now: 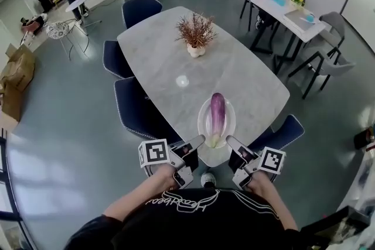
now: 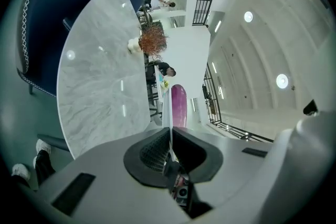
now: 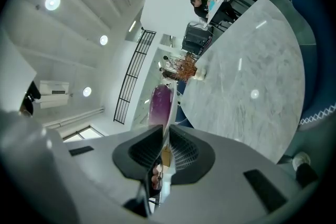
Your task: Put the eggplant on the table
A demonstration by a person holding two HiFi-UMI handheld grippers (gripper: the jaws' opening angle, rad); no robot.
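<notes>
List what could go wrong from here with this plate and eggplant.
The eggplant lies loose on the plate, so any tilt may roll it off.
The left gripper and right gripper pinch only the plate's near rim, so it could slip or droop.
The plate sits over the table edge, and setting it down short might drop it.

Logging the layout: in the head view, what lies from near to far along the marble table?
White plate carrying the purple eggplant → vase of dried twigs → dark blue chair at the far end.
</notes>
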